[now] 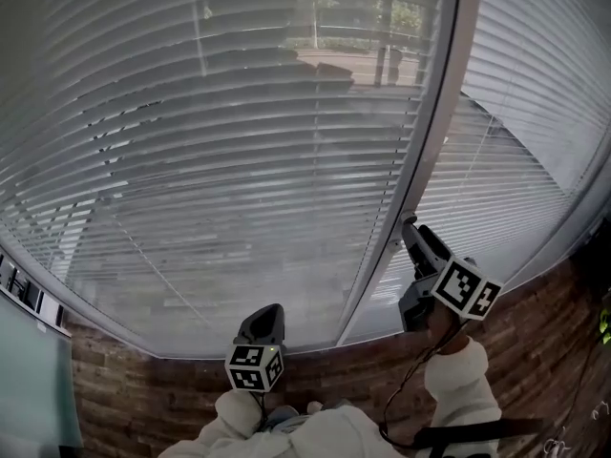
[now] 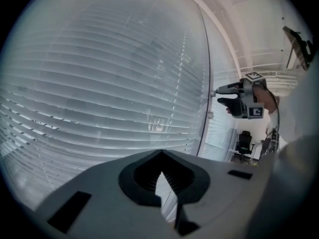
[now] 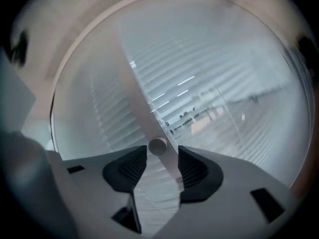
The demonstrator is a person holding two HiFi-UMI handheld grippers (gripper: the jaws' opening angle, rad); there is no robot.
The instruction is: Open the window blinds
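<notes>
The white horizontal-slat window blinds fill the far side of the scene, hanging over a wide pane on the left. A second set of the same pale slats covers the pane on the right. A pale upright frame bar runs between the two panes. Trees and sunlit paving show faintly through the gaps between the upper slats of the left blind. Under the window runs a low wall of brown brick.

The right gripper, held by an arm in a white sleeve, is up against the frame bar on the right. In the right gripper view its jaws stand wide apart. A small round grey knob fixed on the bar sits between the ribbed black pads. There is a visible gap on the knob's left side, so the pads are not pressing on it. The same knob shows as a small stud on the bar in the left gripper view, just ahead of the right gripper's tips.

The left gripper is lower and nearer, in front of the left blind and apart from it. In its own view its jaws meet at the tips with nothing between them, and only slats lie beyond. A black office chair stands far off to the right.
</notes>
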